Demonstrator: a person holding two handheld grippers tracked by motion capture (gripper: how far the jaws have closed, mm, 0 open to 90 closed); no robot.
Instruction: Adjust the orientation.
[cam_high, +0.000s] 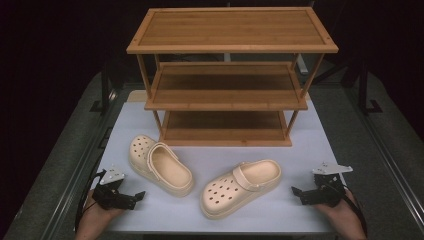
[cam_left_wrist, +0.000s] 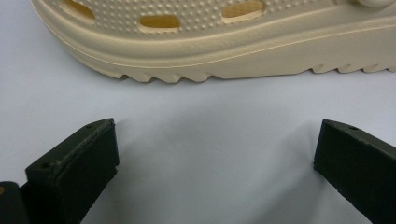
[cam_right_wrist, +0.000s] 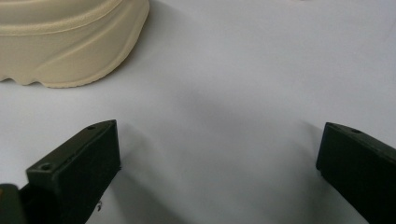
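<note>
1. Holding both tongs low over the white table, jaws wide apart, nothing in either.
2. Left tongs: left clog sits just ahead, side-on, not touching.
3. Right tongs: I see the right clog ahead-left, heel nearest, clear of the jaws.
4. Rack stands well beyond both.

a white table top carries a three-tier wooden shoe rack at its far side. in front of the rack lie two beige clogs, the left clog and the right clog, near each other but apart.
</note>
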